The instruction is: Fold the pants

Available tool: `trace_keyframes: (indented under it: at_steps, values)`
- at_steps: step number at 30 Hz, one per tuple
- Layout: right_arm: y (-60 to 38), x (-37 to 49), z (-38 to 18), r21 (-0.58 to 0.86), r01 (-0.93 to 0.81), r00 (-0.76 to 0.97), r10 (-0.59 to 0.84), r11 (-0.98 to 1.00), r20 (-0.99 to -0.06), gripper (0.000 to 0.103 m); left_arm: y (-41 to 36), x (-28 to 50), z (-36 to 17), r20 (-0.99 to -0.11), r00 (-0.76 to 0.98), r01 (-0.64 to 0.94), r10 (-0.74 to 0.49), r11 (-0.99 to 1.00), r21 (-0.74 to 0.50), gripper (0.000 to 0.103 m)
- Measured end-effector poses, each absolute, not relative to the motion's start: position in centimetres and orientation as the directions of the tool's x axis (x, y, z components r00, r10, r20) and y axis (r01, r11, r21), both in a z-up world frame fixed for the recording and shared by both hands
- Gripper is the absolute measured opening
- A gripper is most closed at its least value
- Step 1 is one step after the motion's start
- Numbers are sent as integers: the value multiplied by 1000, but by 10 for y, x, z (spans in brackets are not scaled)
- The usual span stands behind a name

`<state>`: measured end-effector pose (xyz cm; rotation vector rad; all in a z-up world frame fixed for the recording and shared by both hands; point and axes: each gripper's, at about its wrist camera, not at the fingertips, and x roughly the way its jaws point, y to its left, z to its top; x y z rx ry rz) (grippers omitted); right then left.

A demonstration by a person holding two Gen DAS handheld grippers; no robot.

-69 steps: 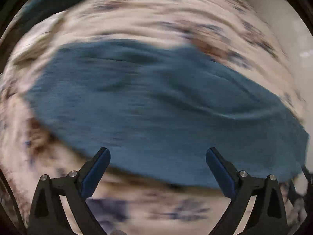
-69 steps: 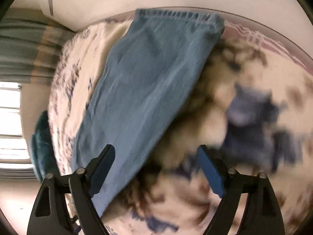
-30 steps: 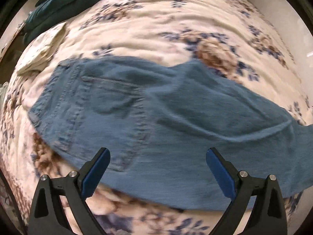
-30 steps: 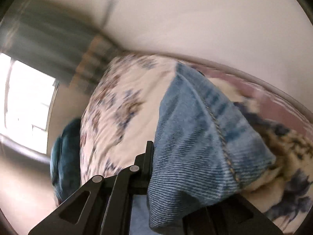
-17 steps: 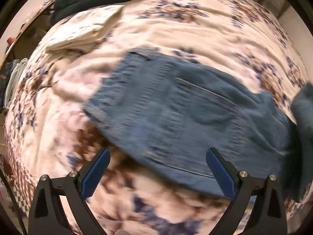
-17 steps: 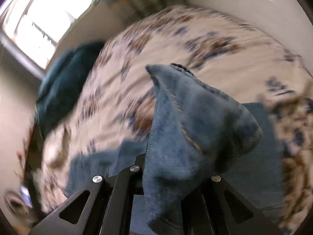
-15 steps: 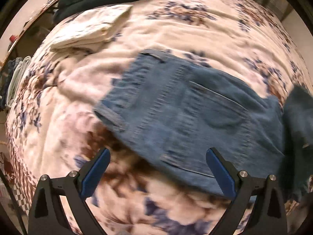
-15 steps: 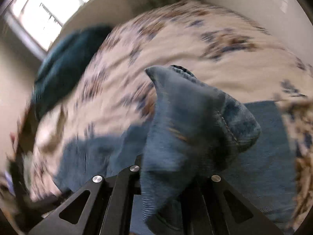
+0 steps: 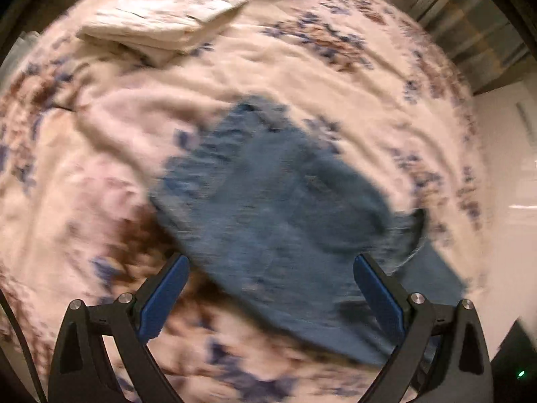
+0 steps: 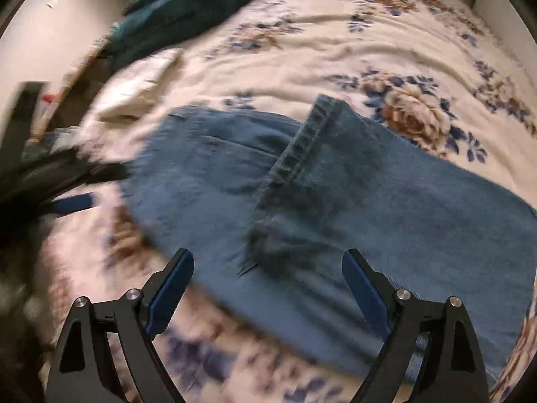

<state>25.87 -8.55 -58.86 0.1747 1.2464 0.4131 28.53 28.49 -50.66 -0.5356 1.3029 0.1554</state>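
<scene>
Both claws spread (empty), pants (image 10: pixel 335 201) beyond

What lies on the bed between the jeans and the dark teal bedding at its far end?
In the right wrist view, a folded cream cloth lies on the floral bedspread between the jeans and the teal bedding.

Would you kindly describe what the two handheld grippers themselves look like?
The left gripper and right gripper look alike: two black, angular fingers with triangular cut-outs and silver pivot screws, each tipped with a blue pad. No sleeve or hand shows.
</scene>
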Motion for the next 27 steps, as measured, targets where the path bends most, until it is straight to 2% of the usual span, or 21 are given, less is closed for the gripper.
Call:
trace_keyframes:
  at_steps: [2, 5, 8, 10, 12, 15, 16, 17, 18, 20, 21, 24, 27]
  values:
    - [-122, 255, -575, 384, -102, 248, 397, 918, -884, 92, 265, 294, -513, -927, 258, -375, -274, 856, -357, 100]
    - [-199, 237, -571, 410, 170, 269, 358, 896, -894, 92, 225, 318, -536, -896, 184, -324, -405, 836, -444, 100]
    - [-267, 214, -579, 390, 404, 282, 293, 828, -914, 91, 182, 341, -564, -878, 94, -262, -469, 839, -477, 100]
    - [-301, 208, -596, 405, 506, 278, 301, 761, -912, 85, 158, 351, -576, -884, 48, -208, -465, 861, -464, 100]
    - [-324, 199, -614, 416, 578, 275, 313, 702, -909, 85, 134, 357, -586, -903, 15, -138, -430, 893, -428, 100]
    - [-341, 197, -644, 443, 629, 261, 363, 639, -895, 85, 118, 355, -586, -925, 23, -66, -379, 923, -380, 94]
    - [-343, 198, -653, 455, 635, 256, 385, 624, -887, 85, 116, 354, -585, -929, 31, -48, -369, 928, -370, 80]
    - [-344, 198, -660, 467, 638, 255, 405, 612, -878, 83, 113, 351, -583, -933, 42, -20, -357, 933, -358, 45]
    - [-344, 200, -669, 495, 633, 259, 440, 596, -860, 69, 110, 348, -580, -939, 50, 9, -341, 940, -341, 28]
    - [-342, 204, -678, 477, 629, 237, 433, 614, -870, 42, 112, 340, -572, -935, 69, 28, -347, 938, -346, 18]
    - [-340, 206, -680, 457, 617, 230, 408, 641, -883, 29, 115, 334, -564, -932, 81, 32, -355, 935, -353, 17]
    - [-340, 209, -670, 439, 572, 241, 369, 693, -898, 25, 128, 308, -550, -933, 72, 36, -354, 935, -352, 18]
    - [-349, 206, -675, 387, 573, 195, 339, 722, -920, 23, 144, 297, -574, -971, 13, 13, -240, 971, -240, 20]
